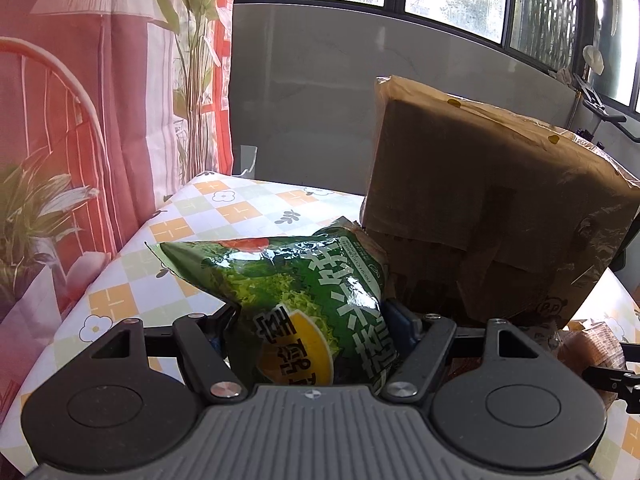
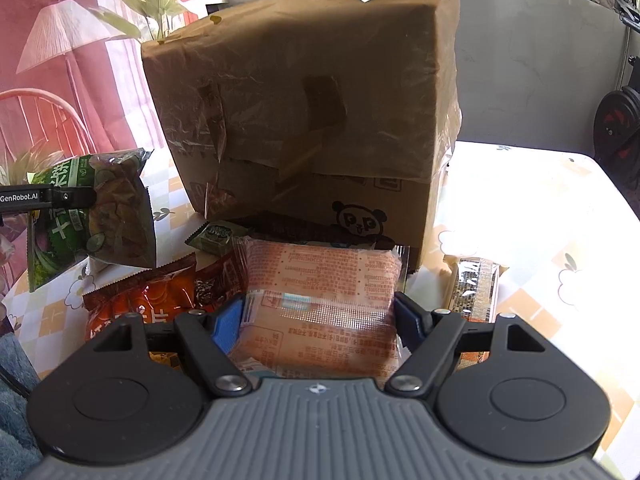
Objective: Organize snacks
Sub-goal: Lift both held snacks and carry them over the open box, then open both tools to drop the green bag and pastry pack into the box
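Green chip bag [image 1: 304, 300] hung clamped in the left gripper [image 1: 316, 320]; the right gripper [image 2: 320, 320] pinched a slick orange packet [image 2: 320, 300], which could slip free.

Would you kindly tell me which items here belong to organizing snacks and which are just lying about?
Job:
- green snack bag, left gripper
- pale orange packet, right gripper
- red snack bag
- cardboard box

Lying about:
- curtain
- tablecloth
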A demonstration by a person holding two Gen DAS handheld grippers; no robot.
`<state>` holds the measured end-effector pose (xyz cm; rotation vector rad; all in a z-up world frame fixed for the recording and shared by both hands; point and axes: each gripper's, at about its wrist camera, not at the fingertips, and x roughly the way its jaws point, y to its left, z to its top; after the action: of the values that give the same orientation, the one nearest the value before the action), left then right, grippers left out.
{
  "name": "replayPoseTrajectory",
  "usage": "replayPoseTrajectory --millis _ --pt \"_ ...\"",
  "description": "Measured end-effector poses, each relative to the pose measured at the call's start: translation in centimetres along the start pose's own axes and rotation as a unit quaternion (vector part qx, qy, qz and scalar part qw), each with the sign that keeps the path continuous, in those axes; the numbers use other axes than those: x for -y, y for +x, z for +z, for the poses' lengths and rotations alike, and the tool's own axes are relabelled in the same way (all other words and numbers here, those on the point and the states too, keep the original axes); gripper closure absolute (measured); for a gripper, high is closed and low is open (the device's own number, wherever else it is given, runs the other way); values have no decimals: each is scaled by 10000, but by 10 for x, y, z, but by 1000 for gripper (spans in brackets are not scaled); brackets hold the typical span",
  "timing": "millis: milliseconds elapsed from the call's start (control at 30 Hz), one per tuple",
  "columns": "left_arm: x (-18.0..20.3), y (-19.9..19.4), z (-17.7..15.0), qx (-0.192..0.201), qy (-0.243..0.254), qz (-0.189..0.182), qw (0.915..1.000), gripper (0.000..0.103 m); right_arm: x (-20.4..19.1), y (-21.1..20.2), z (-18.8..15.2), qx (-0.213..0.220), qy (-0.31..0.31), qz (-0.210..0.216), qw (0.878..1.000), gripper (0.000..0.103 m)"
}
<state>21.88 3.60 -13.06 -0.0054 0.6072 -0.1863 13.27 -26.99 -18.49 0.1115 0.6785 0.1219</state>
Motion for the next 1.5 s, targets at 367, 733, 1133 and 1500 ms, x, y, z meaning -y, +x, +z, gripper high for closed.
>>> replayPoseTrajectory --millis 367,733,1133,1500 --pt "6 -40 19 525 24 -94 9986 28 -7 -25 19 480 -162 170 9986 26" --pt "23 -81 70 1419 276 -340 9889 28 -12 -78 69 1467 -416 366 9876 26" --pt "84 -50 147 1905 937 -525 9758 28 -3 -61 164 1986 -838 179 9763 26" --pt "144 50 177 1157 1728 -240 9778 27 8 28 208 1283 -989 -291 9864 25"
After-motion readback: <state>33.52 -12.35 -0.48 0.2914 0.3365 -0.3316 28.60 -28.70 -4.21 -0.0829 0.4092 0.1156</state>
